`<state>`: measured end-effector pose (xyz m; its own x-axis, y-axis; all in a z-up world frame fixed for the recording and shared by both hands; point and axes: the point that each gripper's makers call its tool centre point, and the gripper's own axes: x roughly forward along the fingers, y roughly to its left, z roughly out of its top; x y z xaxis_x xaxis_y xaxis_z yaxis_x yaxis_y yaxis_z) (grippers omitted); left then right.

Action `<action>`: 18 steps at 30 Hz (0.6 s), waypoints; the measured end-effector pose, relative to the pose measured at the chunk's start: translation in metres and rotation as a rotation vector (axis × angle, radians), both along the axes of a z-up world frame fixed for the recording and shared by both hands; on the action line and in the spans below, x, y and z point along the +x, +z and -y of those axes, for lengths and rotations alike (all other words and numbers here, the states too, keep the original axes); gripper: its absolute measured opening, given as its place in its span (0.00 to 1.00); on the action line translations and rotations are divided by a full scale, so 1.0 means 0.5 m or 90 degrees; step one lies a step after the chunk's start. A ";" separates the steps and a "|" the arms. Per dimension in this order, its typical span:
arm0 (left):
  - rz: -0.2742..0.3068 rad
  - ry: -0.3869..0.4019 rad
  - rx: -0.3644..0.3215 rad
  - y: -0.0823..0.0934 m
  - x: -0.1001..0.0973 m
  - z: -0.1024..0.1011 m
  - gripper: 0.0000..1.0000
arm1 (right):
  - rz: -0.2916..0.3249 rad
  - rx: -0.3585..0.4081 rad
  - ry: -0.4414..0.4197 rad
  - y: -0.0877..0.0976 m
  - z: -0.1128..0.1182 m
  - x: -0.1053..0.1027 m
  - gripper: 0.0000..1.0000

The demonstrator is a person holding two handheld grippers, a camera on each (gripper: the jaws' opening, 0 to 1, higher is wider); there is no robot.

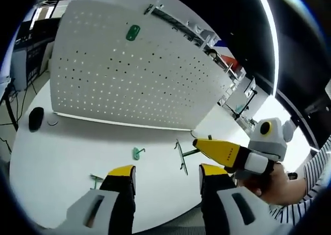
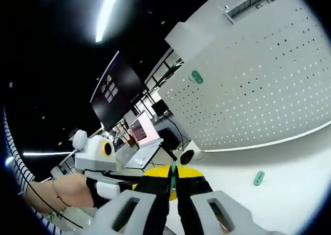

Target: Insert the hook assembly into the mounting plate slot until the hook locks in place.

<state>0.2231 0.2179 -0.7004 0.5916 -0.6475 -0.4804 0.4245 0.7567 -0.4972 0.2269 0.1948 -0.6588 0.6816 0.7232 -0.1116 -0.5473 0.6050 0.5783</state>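
The big white pegboard (image 1: 139,74) stands up at the back of the white table (image 1: 57,162). It is full of small holes. A green mounting plate (image 1: 133,32) is stuck on the board, high up. In the right gripper view the same green plate (image 2: 196,77) shows on the board (image 2: 258,74) too. No box or bowl can be seen.

In front of the board the table has a lot of open room. Its round edge curves close to the grippers. A black mouse (image 1: 35,118) lies on the table near the board's left end.

The left gripper (image 1: 168,179) has its yellow-tipped jaws wide apart, with nothing in them. It is over the table, in front of the board.

The right gripper (image 1: 199,142) comes in from the right, held in a hand (image 1: 274,186). In its own view the right gripper (image 2: 174,186) is squeezed tight on a thin green hook (image 2: 173,175).

The hook's metal bar (image 1: 181,156) hangs just in front of the board's bottom edge. Two more green pieces lie on the table, one (image 1: 137,152) near the bar and one (image 1: 96,180) by the left gripper. A green piece (image 2: 259,178) also lies on the table below the board in the right gripper view.
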 end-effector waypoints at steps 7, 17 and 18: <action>0.000 0.000 -0.017 0.011 0.001 0.006 0.43 | 0.021 0.002 0.001 0.011 -0.009 -0.006 0.00; -0.013 -0.012 -0.065 0.024 -0.009 0.025 0.30 | 0.031 0.012 -0.017 0.019 -0.002 -0.007 0.00; -0.012 -0.013 -0.065 0.025 -0.009 0.026 0.28 | 0.032 0.013 -0.018 0.020 -0.003 -0.008 0.00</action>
<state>0.2186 0.2047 -0.6879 0.5689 -0.7061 -0.4217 0.4296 0.6924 -0.5797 0.2230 0.1961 -0.6491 0.7057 0.7058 -0.0623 -0.5591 0.6087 0.5629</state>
